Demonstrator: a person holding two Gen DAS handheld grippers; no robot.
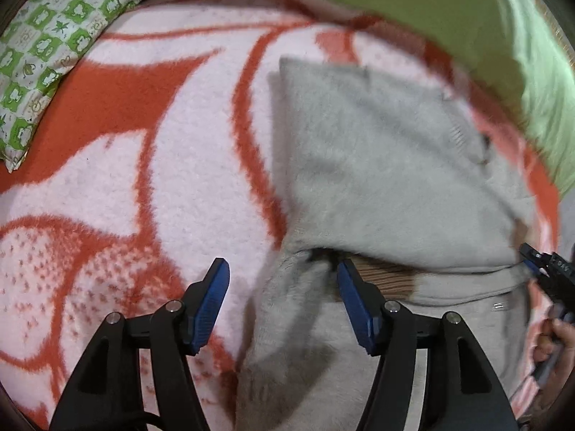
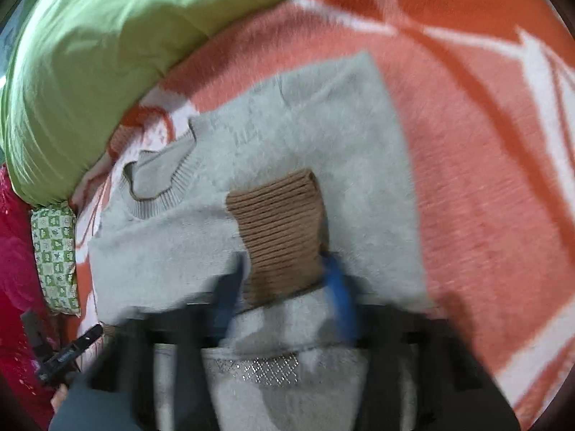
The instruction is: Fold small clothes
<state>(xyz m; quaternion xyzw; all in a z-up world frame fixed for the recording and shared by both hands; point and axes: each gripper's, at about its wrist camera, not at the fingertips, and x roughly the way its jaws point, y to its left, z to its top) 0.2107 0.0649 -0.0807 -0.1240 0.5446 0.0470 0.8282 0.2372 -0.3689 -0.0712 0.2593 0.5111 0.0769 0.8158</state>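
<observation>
A small grey fuzzy sweater [image 1: 377,165] lies partly folded on an orange and white blanket [image 1: 151,151]. My left gripper [image 1: 284,280] is open, its blue pads [image 1: 212,298] on either side of a hanging grey sleeve fold [image 1: 287,309]. In the right wrist view the sweater [image 2: 305,133] shows its ribbed neck [image 2: 161,186] at left and a brown ribbed cuff [image 2: 280,233] folded over its middle. My right gripper [image 2: 284,283] is blurred; its blue pads [image 2: 337,294] stand on either side of the cuff and grey sleeve. It also shows in the left wrist view [image 1: 539,262] at the sweater's right edge.
A green quilt [image 2: 90,54] is bunched along the far side of the blanket. A green checked pillow [image 1: 46,46] lies at the far left. A red garment [image 2: 14,251] sits at the left edge of the right wrist view.
</observation>
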